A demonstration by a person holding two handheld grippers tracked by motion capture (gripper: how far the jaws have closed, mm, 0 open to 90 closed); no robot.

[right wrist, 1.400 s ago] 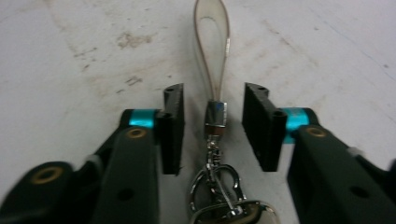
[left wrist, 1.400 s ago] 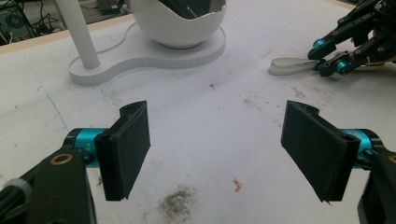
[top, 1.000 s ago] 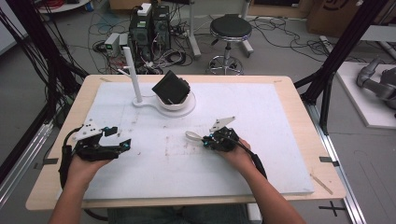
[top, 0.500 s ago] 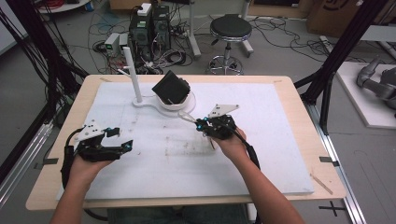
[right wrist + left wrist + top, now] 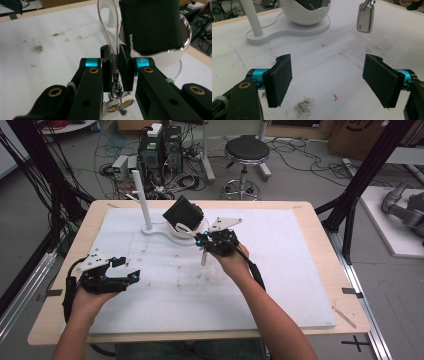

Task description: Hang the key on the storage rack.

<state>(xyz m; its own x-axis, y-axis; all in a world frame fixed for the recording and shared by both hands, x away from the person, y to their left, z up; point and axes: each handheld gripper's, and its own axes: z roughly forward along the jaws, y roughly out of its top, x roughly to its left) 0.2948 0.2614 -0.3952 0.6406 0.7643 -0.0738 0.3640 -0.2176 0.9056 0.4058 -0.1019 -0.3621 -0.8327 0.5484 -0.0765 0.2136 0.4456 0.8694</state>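
Observation:
My right gripper (image 5: 201,240) is shut on a clear strap loop (image 5: 108,23) with a metal clasp and a white key fob (image 5: 203,258) hanging below it, above the mat. The fob (image 5: 365,18) dangles in the left gripper view too. The loop reaches toward a white bowl (image 5: 196,229) that holds a tilted black box (image 5: 182,212). In the right gripper view the black box (image 5: 150,25) is just beyond the jaws. My left gripper (image 5: 132,277) rests on the mat at the near left, open with nothing between its pads (image 5: 280,80).
The bowl shares a flat white base (image 5: 156,231) with an upright white post (image 5: 142,200) at its left. A white mat (image 5: 300,280) covers the wooden table (image 5: 320,227). A stool (image 5: 246,151) and electronics stand on the floor beyond.
My right gripper has moved away from the person and leftward to the bowl, carrying the strap and fob up off the mat. The left gripper has stayed in place.

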